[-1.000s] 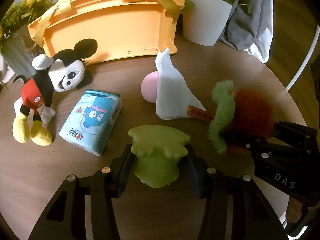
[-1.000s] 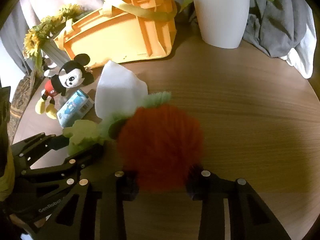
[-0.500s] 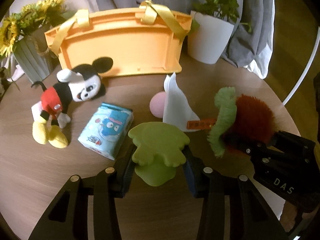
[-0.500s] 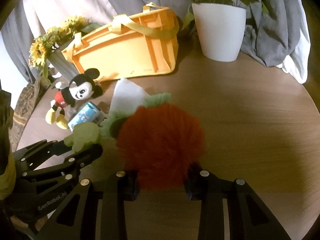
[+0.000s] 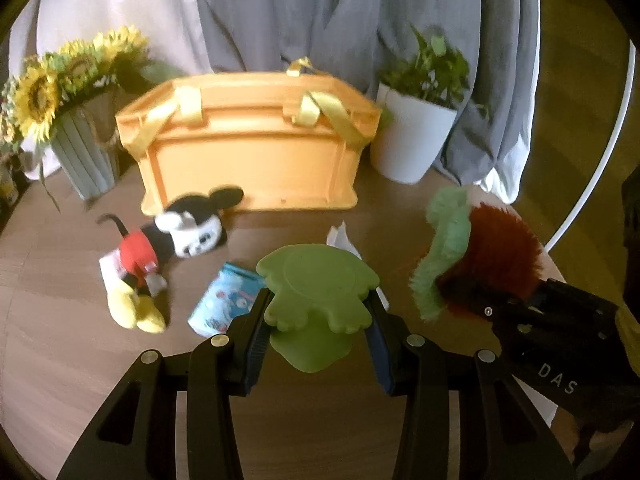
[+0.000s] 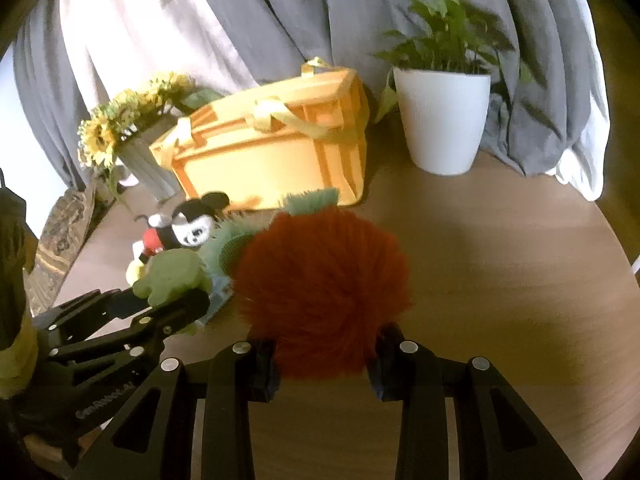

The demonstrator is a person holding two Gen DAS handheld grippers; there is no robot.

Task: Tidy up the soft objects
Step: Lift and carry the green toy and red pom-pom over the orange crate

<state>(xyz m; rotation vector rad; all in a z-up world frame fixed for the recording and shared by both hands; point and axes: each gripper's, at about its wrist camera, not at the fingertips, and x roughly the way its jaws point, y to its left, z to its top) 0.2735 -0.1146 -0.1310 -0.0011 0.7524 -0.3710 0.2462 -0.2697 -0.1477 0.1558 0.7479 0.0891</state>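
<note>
Left wrist view: left tongs (image 5: pixel 318 326) clench a green toy (image 5: pixel 316 288) above the surface (image 5: pixel 60 360), right tongs (image 6: pixel 326 358) clench a red fluffy toy (image 6: pixel 324 276), and the orange basket (image 5: pixel 252 160) stands straight ahead, beyond both.

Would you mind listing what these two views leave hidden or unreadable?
- Inside of the orange basket: both views show only its outer walls.
- White cloth: left view, mostly behind the green toy.
- Tissue pack print: left view, blurred.
- Tissue pack: right view, nearly all behind the red pompom.
</note>
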